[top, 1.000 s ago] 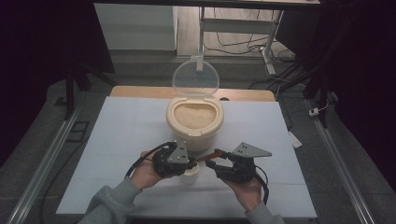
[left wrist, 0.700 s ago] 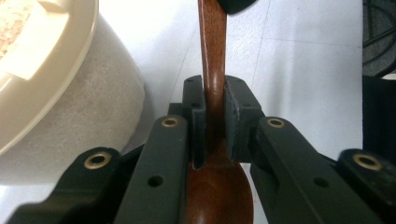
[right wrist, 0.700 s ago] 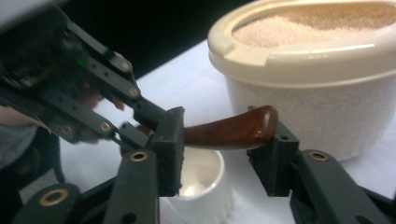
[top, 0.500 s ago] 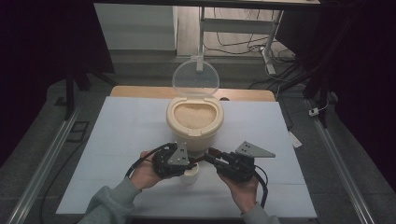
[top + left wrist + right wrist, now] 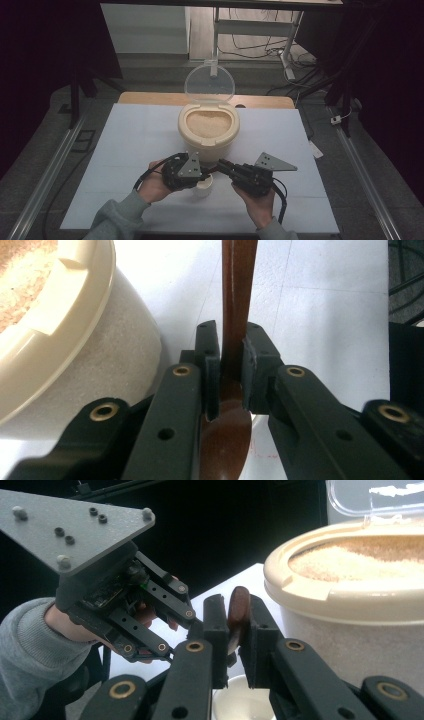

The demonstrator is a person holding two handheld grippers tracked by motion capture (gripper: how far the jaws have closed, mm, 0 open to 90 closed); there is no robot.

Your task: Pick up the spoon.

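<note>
The left gripper (image 5: 231, 365) pinches a brown wooden spoon (image 5: 235, 315) at its neck. The right gripper (image 5: 235, 625), its jaws just closed, clamps the spoon's handle end, above a white cup (image 5: 240, 702).

The grippers seem to hide most of the white cup (image 5: 205, 186).

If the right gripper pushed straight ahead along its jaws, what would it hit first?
Probably the left gripper, which holds the other part of the brown spoon just beyond the right gripper. The rice container sits off to one side.
</note>
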